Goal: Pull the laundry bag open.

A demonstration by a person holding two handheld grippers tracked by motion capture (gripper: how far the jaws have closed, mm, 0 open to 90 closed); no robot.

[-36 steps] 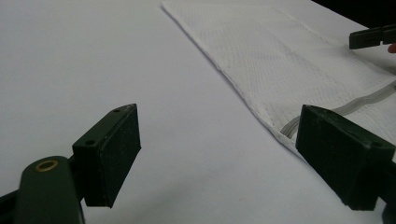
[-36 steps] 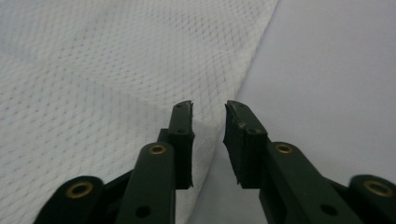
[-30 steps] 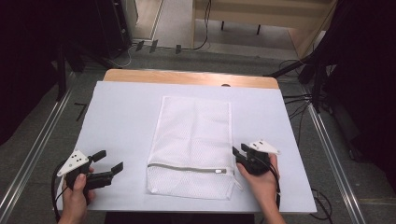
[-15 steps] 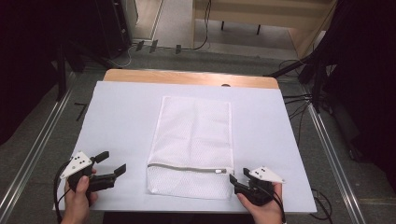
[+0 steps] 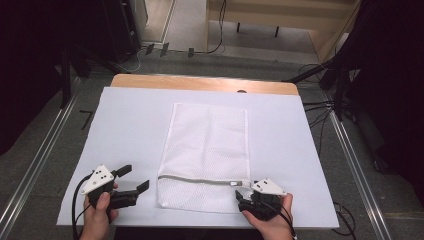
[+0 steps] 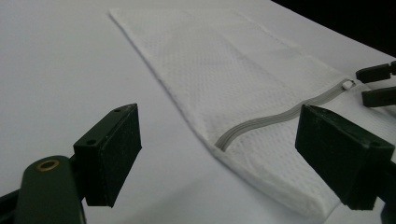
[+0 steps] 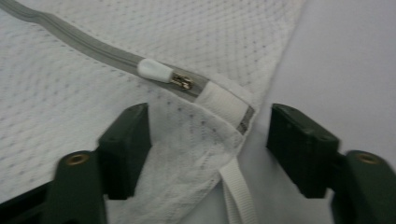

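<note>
A white mesh laundry bag (image 5: 207,150) lies flat in the middle of the table, its grey zipper (image 5: 200,180) running across near the front end. My right gripper (image 5: 245,195) is open at the bag's front right corner. In the right gripper view the jaws stand either side of that corner (image 7: 210,140), just short of the white zipper pull (image 7: 154,70) and a white strap (image 7: 238,196). My left gripper (image 5: 134,178) rests open on the table left of the bag, apart from it. The left gripper view looks across the bag (image 6: 243,88) and zipper (image 6: 275,119) to the right gripper (image 6: 376,84).
A white cover (image 5: 125,125) spreads over the table, with a wooden strip (image 5: 200,82) bare along the far edge. Metal rails (image 5: 35,160) run along the floor on both sides, and cables (image 5: 320,105) lie at the right.
My right gripper has drawn back toward the front edge, from beside the zipper's right end to the bag's front right corner. The left gripper has barely shifted.
</note>
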